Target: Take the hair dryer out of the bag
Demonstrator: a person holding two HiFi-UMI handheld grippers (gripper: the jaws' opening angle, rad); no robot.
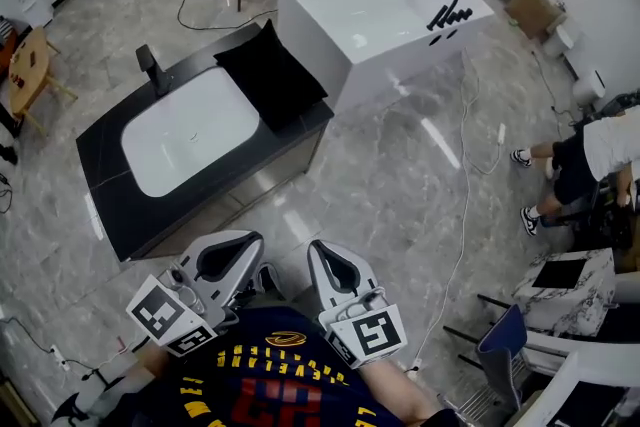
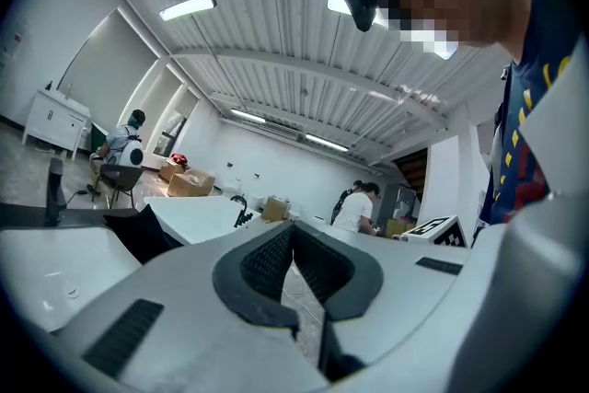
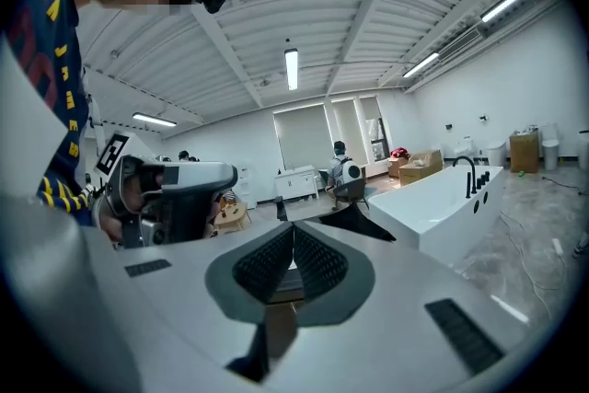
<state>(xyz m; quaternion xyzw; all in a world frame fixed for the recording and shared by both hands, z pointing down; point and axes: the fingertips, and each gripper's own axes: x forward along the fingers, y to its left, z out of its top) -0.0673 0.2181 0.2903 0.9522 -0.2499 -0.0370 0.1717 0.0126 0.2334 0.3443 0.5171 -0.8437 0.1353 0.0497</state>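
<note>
Well beyond both jaws (shut) lies the black bag [image 1: 272, 75].

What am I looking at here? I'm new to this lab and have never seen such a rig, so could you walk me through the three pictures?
There is no robot here: a person holds a two-fingered gripper in each hand. The head view comes from a camera on the person's head looking down, so you see the left gripper and the right gripper in front of the body. The other two pictures come from a camera riding on each gripper, looking along its fingers. The left gripper's fingers and the right gripper's fingers are pressed together with nothing between them, so nothing is held. Ahead stands a dark counter with a white sink and a black faucet. A black bag lies on it beside the sink. Beyond is a white bathtub. No hair dryer shows.
</note>
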